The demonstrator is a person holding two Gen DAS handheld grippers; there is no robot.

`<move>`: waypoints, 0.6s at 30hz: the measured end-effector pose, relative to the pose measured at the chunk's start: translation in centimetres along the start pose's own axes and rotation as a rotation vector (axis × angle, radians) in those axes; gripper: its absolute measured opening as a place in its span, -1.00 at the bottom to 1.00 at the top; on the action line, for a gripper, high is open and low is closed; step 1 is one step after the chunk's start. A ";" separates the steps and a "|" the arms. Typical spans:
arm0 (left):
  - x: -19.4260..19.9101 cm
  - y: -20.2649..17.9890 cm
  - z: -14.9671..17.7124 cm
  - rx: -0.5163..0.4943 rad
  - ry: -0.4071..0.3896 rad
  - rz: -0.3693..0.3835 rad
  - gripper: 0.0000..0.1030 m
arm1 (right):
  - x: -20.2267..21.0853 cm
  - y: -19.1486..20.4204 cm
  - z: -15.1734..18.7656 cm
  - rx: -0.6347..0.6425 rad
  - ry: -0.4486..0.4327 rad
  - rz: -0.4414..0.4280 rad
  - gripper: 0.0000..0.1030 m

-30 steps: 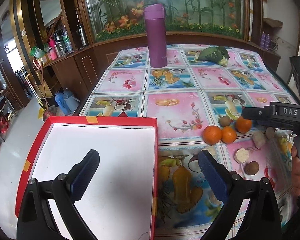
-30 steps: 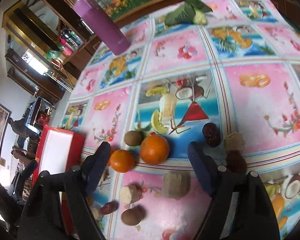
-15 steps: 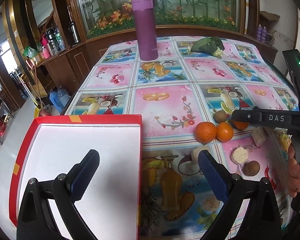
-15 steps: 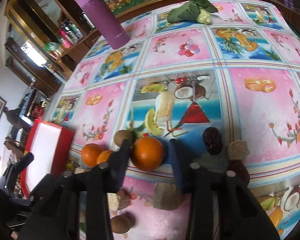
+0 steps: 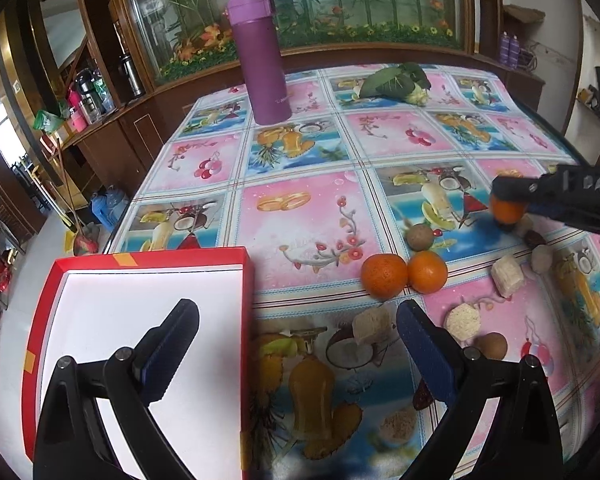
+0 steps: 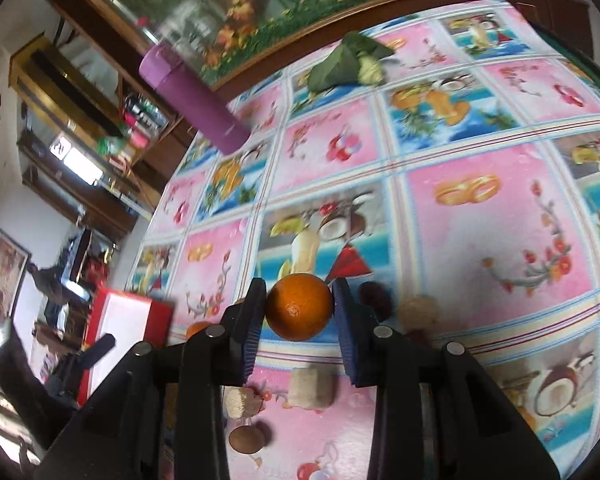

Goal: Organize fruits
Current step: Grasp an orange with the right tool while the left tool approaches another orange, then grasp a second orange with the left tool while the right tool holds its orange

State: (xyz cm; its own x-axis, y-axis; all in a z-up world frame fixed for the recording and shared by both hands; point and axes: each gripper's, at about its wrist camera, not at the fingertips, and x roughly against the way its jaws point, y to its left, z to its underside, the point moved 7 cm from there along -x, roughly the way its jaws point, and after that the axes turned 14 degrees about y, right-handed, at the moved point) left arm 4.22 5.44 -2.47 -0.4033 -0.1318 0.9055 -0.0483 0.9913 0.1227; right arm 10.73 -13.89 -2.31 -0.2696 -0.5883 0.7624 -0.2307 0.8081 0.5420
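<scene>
Right now, right tongs (image 6: pixel 299 314) clamped on an orange (image 6: pixel 299 306), low centre of the right wrist view, pads pressed against both its sides; seen also at the right edge of the left wrist view (image 5: pixel 507 209). Left tongs (image 5: pixel 296 344) spread wide and empty, low in the left wrist frame, one finger over the red-rimmed white box (image 5: pixel 148 344) at lower left, the other over the patterned desk (image 5: pixel 308 216). Two more oranges (image 5: pixel 384 275) lay touching side by side right of centre, a brown round fruit (image 5: pixel 419 237) just above them. Pale cut chunks (image 5: pixel 508 276) scattered lower right. Purple flask (image 5: pixel 260 60) stood upright at upper centre; leafy vegetable (image 5: pixel 396 82) to its right.
</scene>
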 end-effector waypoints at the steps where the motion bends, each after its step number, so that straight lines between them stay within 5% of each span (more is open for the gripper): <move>1: -0.4 -0.2 -0.1 -0.002 0.011 0.003 0.93 | 0.3 -0.1 -0.1 -0.006 -0.009 -0.002 -0.30; 9: -3.2 -1.6 -1.1 -0.023 0.085 0.021 0.92 | 0.9 -0.5 -0.3 -0.016 -0.022 -0.015 -0.30; 18: -3.8 -2.2 -2.9 -0.010 0.074 0.046 0.87 | 0.5 -0.5 -0.2 -0.020 -0.013 -0.013 -0.30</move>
State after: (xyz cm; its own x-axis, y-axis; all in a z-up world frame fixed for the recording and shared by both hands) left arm 8.52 3.71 -5.05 -0.3364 -0.0862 0.9378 -0.0222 0.9963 0.0836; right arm 10.86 -14.61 -2.13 -0.2790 -0.5986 0.7509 -0.2152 0.8010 0.5586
